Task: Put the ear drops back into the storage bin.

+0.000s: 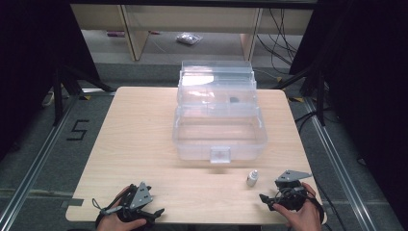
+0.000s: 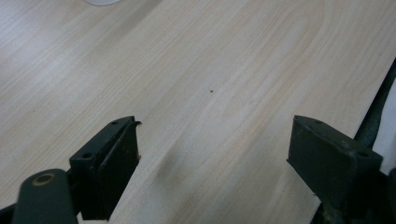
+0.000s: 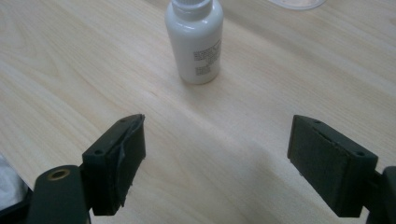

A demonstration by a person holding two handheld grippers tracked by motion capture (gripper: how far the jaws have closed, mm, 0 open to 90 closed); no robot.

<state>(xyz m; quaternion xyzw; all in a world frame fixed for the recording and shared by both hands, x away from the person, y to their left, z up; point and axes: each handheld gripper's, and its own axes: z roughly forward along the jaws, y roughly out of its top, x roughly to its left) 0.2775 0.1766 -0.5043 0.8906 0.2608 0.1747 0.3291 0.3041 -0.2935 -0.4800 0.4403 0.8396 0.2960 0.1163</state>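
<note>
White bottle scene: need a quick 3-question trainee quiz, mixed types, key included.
1. True or false: the white bottle stands upright on the table, ahead of the right gripper.
2. Which is nearest the bottle? A) left gripper B) right gripper C) clear plastic box
3. Fill in: the fingers of the right gripper are ____, with nothing between them.

Key: 1 true; 2 B; 3 open.
</note>
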